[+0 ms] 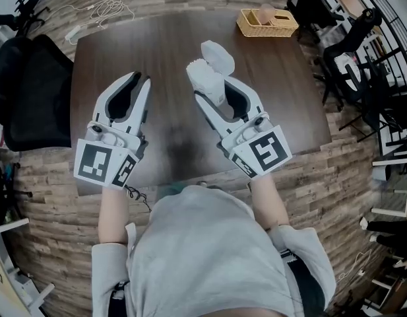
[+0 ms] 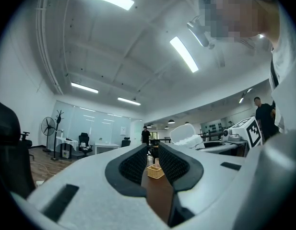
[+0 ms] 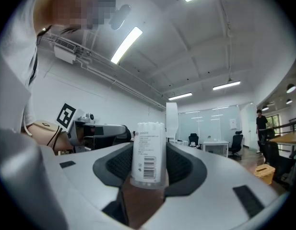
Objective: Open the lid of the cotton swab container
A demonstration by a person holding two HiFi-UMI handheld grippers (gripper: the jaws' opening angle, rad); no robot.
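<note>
My right gripper (image 1: 214, 90) is shut on a white cotton swab container (image 1: 206, 79), held upright above the dark wooden table (image 1: 163, 45). The container's lid (image 1: 218, 57) stands flipped open at its far side, and white swab tips show at the open top. In the right gripper view the labelled container (image 3: 148, 152) sits between the black pads (image 3: 183, 164), with the raised lid (image 3: 171, 120) behind it. My left gripper (image 1: 141, 83) hovers to the left of the container, apart from it. Its jaws stand a narrow gap apart with nothing between them (image 2: 154, 158).
A wicker basket (image 1: 267, 22) sits at the table's far right edge. A black chair (image 1: 28, 91) stands left of the table and more chairs (image 1: 361, 65) crowd the right. White cables (image 1: 107, 5) lie on the floor beyond the far edge.
</note>
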